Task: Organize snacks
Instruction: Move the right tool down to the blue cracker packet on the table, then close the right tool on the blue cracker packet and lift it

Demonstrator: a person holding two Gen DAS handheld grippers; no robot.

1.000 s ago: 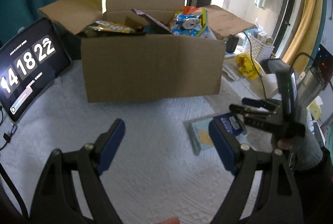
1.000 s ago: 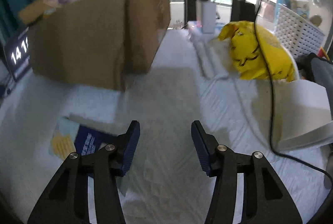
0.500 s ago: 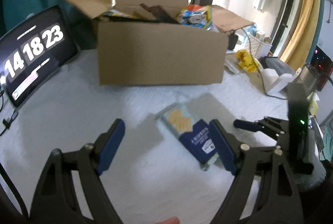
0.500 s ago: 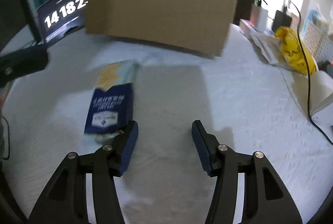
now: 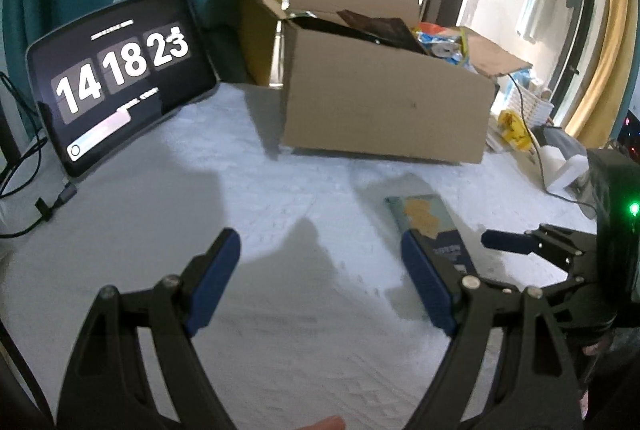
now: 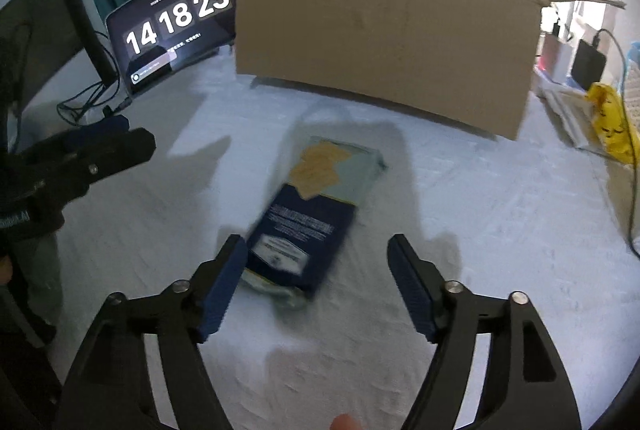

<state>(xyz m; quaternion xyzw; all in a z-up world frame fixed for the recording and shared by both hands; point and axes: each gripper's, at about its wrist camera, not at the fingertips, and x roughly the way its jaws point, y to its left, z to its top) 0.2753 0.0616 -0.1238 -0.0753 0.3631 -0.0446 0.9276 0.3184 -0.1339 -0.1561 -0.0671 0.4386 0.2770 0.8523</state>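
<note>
A flat snack packet (image 6: 316, 206), dark blue and pale green with a yellow patch, lies on the white cloth; it also shows in the left wrist view (image 5: 434, 226). My right gripper (image 6: 316, 266) is open and hovers over the packet's near end, not touching it. My left gripper (image 5: 320, 272) is open and empty, left of the packet. A cardboard box (image 5: 384, 110) with open flaps holds several snack bags (image 5: 440, 44) behind it; the box also shows in the right wrist view (image 6: 384, 42).
A tablet showing a clock (image 5: 120, 74) leans at the back left with cables (image 5: 24, 166) beside it. A yellow bag (image 6: 610, 118), papers, a black charger and a white basket crowd the right side.
Both grippers pulled back and swung left. The packet has come between the right gripper's fingers in its view, and the right gripper now shows at the left view's right edge.
</note>
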